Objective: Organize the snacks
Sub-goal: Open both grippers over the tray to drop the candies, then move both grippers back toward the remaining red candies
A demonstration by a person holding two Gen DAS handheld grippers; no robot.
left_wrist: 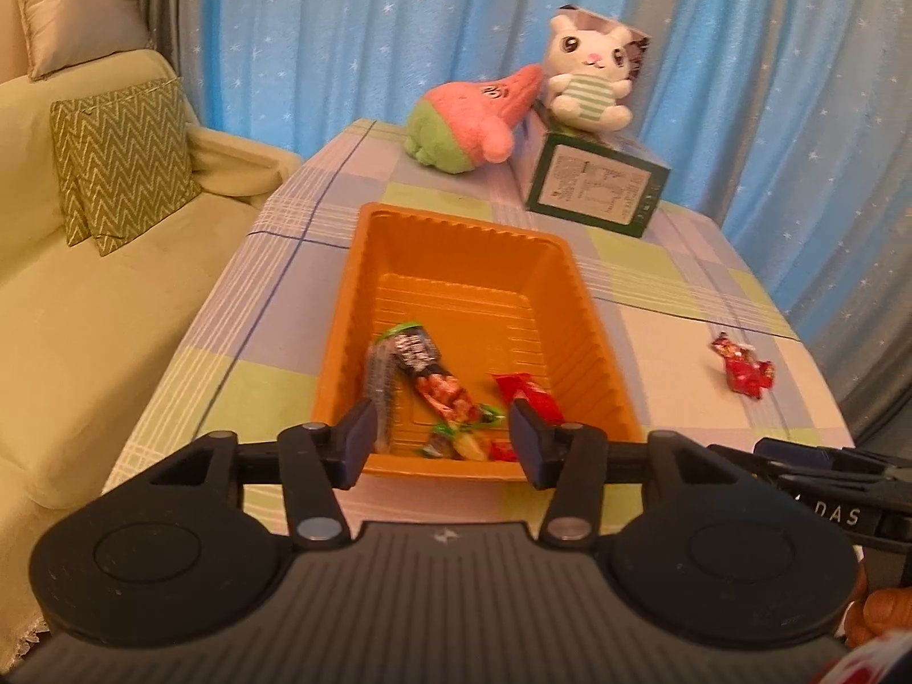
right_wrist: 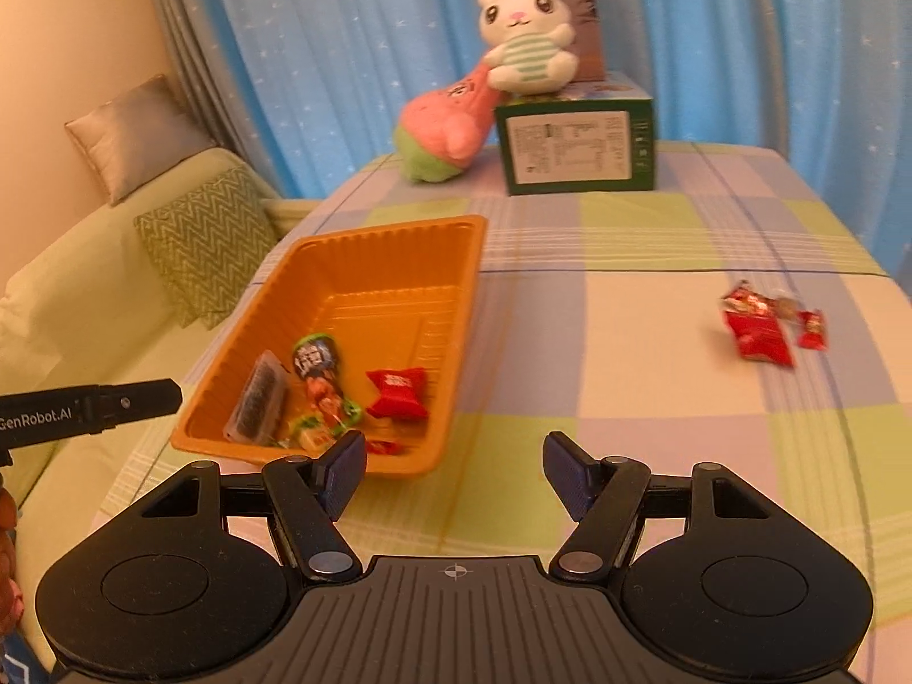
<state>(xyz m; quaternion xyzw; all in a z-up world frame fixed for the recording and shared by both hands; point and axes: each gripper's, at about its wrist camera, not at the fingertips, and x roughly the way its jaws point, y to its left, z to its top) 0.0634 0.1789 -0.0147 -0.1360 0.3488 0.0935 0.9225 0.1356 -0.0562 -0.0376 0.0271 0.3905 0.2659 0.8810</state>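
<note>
An orange plastic tray [left_wrist: 547,262] sits on the checked tablecloth and holds several wrapped snacks, among them a long dark-and-red packet [left_wrist: 424,370] and a red packet [left_wrist: 530,396]. My left gripper [left_wrist: 442,442] is open and empty, just above the tray's near rim. The tray also shows in the right wrist view [right_wrist: 461,308], to the left. My right gripper [right_wrist: 450,470] is open and empty, over the cloth beside the tray's near right corner. Red snack packets [right_wrist: 761,330] lie loose on the cloth to the right; they also show in the left wrist view [left_wrist: 744,370].
A green box [right_wrist: 575,151] stands at the table's far side with a white bunny plush [right_wrist: 527,43] on it and a pink-green plush [right_wrist: 444,131] leaning beside. A sofa with cushions [left_wrist: 119,159] lies left of the table. Blue curtains hang behind.
</note>
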